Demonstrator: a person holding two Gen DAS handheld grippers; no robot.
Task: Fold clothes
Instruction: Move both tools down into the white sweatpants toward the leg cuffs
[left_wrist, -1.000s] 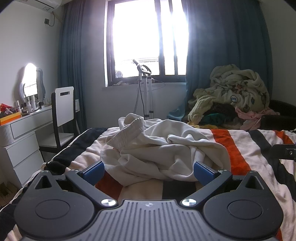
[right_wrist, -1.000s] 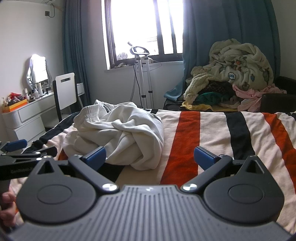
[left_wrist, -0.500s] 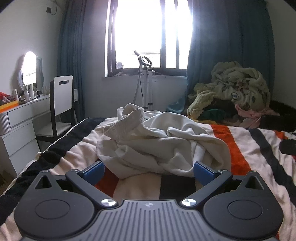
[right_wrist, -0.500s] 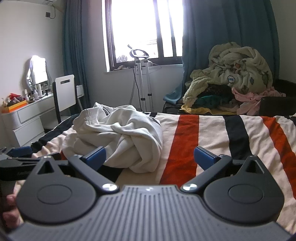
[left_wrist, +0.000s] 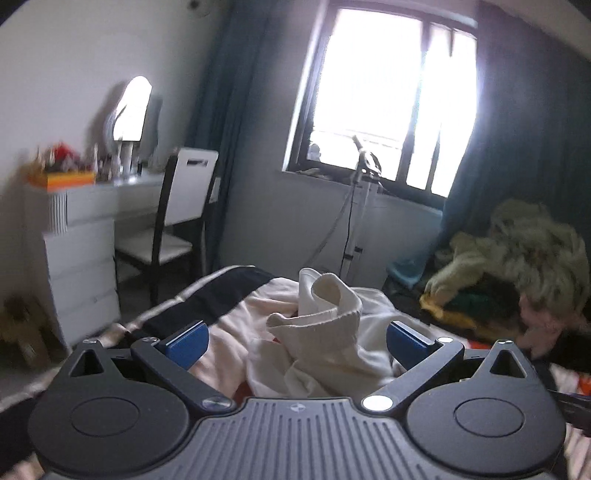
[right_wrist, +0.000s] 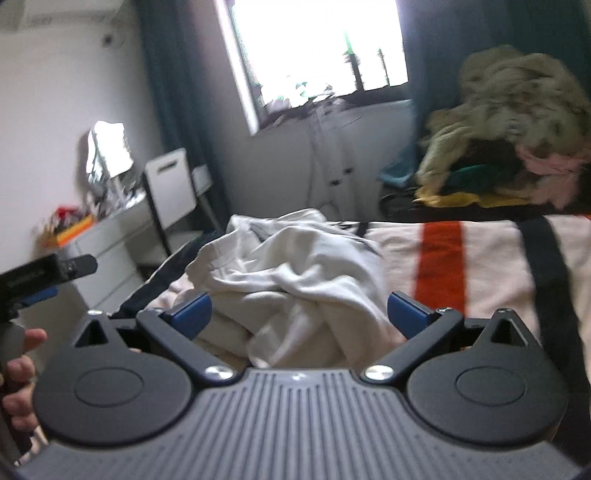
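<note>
A crumpled cream-white garment (left_wrist: 325, 332) lies in a heap on the striped bed (right_wrist: 480, 251); it also shows in the right wrist view (right_wrist: 295, 273). Its ribbed hem sticks up at the near end in the left wrist view. My left gripper (left_wrist: 297, 338) is open, its blue pads on either side of the heap's left end, close above it. My right gripper (right_wrist: 299, 314) is open, just short of the heap's near side. The left gripper's body (right_wrist: 44, 271) shows at the left edge of the right wrist view. Both views are blurred.
A white dresser (left_wrist: 81, 236) with a mirror and a white chair (left_wrist: 177, 206) stand left of the bed. A garment steamer stand (left_wrist: 362, 206) is under the window. A pile of blankets and clothes (right_wrist: 517, 122) sits beyond the bed at the right.
Both grippers have moved forward and left toward the garment, and both views have turned left. The heap now fills the space between the fingers. Both stay open.
</note>
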